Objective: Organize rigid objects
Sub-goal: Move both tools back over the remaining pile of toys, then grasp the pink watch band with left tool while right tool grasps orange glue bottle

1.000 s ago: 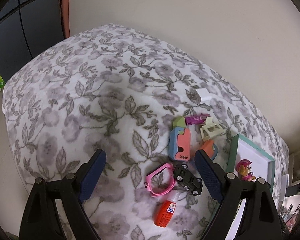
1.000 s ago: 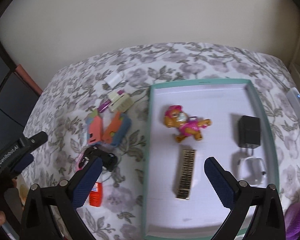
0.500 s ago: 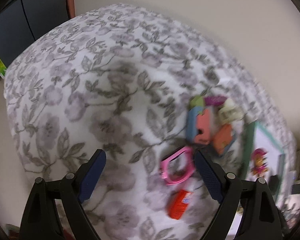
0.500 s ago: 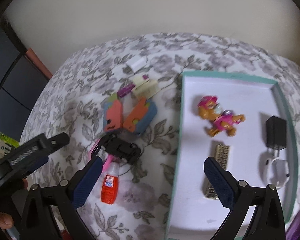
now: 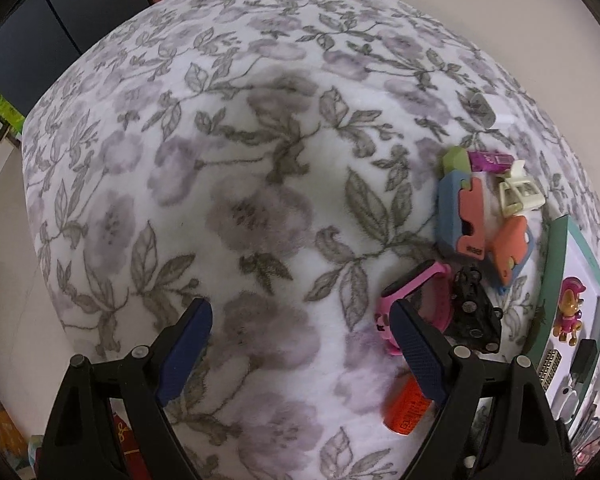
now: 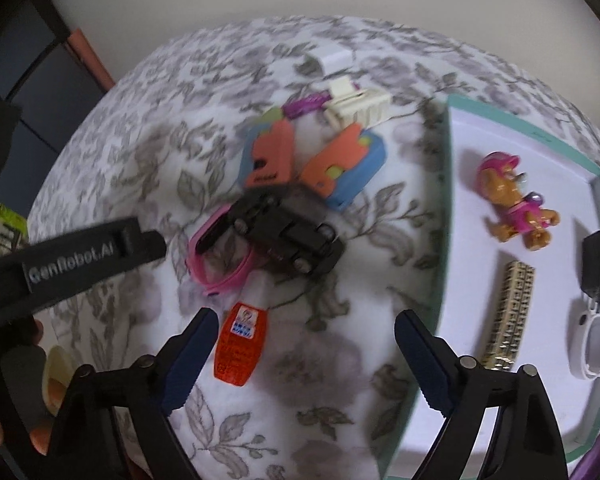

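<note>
The black toy car (image 6: 288, 236) lies on the floral cloth (image 6: 340, 360), touching a pink band (image 6: 220, 272), left of the teal tray (image 6: 444, 240). The right gripper (image 6: 300, 344), empty, has just been narrowing but stands wide. The left gripper (image 5: 300, 344) gapes wide, empty.

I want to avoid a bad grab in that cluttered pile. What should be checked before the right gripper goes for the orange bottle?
1. Right gripper open and empty, though its jaws have just been closing a little: ok.
2. Orange bottle between its fingers: not ok, it lies beside the left-hand finger, off centre.
3. Bottle clear of neighbours: not ok, its white cap end reaches the pink band and black toy car.
4. Left gripper open, holding nothing: ok.
5. Free space in the tray: ok, bare floor near the dog figure.
6. Bottle cap tight: cannot tell.
</note>
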The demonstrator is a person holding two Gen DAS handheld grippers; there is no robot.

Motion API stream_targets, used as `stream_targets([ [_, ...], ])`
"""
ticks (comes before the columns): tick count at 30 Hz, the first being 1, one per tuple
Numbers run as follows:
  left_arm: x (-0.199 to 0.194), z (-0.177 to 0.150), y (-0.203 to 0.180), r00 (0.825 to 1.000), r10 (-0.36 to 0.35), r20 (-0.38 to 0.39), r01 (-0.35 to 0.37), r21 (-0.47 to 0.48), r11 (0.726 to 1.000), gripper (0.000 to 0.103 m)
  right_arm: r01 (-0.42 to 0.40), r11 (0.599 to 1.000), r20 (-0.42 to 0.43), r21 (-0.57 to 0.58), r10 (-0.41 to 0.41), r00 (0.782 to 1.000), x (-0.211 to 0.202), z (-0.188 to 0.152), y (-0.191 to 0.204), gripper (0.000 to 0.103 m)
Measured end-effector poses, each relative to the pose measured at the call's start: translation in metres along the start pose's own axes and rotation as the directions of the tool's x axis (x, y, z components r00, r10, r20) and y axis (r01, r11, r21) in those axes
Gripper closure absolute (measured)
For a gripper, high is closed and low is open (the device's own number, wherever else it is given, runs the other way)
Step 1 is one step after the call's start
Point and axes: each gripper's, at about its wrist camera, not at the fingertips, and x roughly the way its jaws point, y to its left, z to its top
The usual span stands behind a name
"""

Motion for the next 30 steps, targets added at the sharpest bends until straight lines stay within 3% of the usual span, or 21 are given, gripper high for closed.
stream_targets([
  [12, 0.012, -0.002, -0.01, 0.999, -0.001, -0.04, 0.003, 0.05, 0.999, 0.012, 0.046, 0.997, -0.044, -0.065, -0.049, 0.998, 0.019, -0.01, 0.01, 0.013],
  [22, 0.02, 0.006, -0.033, 0.998, -0.06, -0.015, 0.061, 0.104, 0.993, 0.012, 0.047, 0.999, -0.028, -0.014, -0.048, 0.998, 0.014, -0.009, -0.008, 0.024],
  [30, 0.031, 0.007, -0.071, 1.0, 0.002, 0.023, -0.006, 0.208, 0.978, 0.013, 0.052, 0.998, -0.022, -0.027, -0.053, 0.998, 0.018, -0.005, -0.004, 0.032],
])
